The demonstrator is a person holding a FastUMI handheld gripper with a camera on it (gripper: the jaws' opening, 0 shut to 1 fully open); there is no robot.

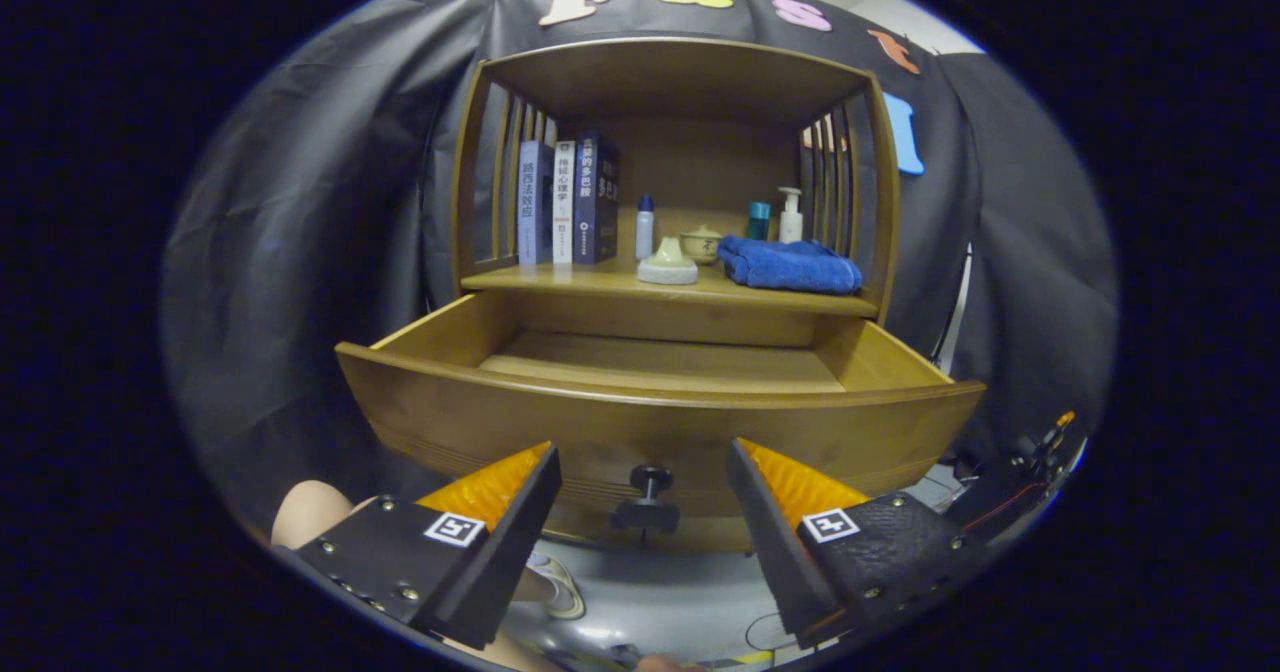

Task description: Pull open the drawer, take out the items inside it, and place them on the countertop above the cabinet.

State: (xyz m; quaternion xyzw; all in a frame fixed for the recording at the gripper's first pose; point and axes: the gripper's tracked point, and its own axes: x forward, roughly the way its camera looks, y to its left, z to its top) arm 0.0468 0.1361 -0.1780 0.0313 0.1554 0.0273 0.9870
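The cabinet (670, 82) stands against the booth wall. Its drawer (660, 422) is pulled far out, and the visible part of its floor looks bare. On the worktop (600, 280) above lie a blue towel (790, 264), books (568, 202), bottles (790, 217) and a small dish (667, 264), probably put there from the drawer. The knob (650, 497) sits between the fingers of the tool (645, 472), untouched; the fingers stand wide apart and hold nothing.
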